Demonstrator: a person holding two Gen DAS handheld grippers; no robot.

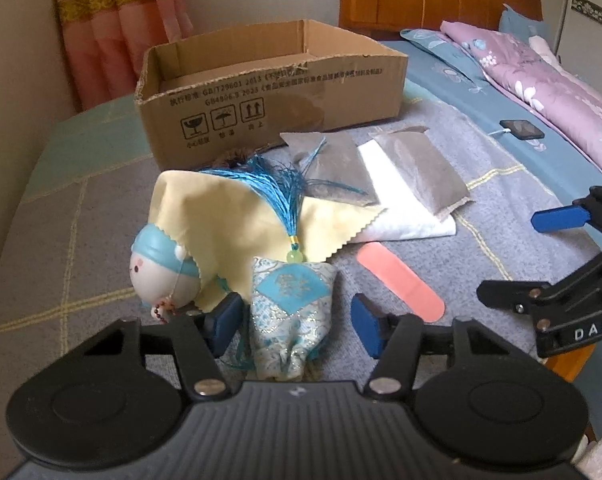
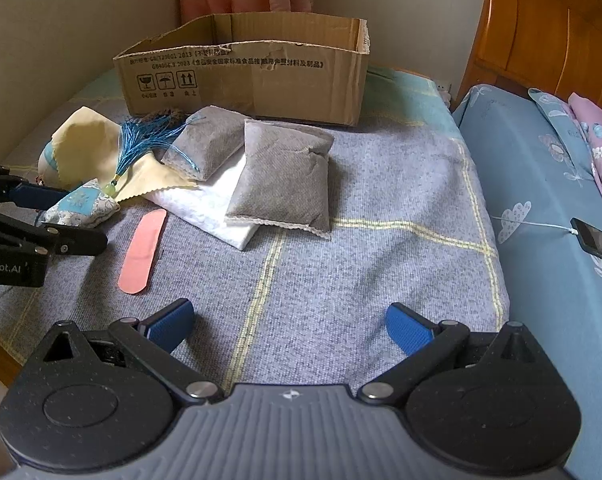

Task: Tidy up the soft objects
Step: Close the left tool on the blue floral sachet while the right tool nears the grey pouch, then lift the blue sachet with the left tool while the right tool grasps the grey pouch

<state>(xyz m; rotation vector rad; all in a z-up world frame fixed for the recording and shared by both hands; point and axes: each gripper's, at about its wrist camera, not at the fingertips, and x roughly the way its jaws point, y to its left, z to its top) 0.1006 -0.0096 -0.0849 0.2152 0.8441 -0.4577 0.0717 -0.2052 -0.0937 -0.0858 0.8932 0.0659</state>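
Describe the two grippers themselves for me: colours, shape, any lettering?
Both match: the left gripper and right gripper have black linkage arms with silver pivot pins, blue textured fingers, and a ribbed grey body between two round black discs. White lettering "Robot.AI" marks the left, "DAS" the right.

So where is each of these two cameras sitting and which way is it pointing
Left wrist: on the left gripper, looking forward across the bed at the blue sachet between its open jaws; the right gripper shows at the right edge.
Right wrist: on the right gripper, facing bare blanket and grey pouches; the left gripper enters from the left.
Shared: cardboard box, pink strip, pouches.
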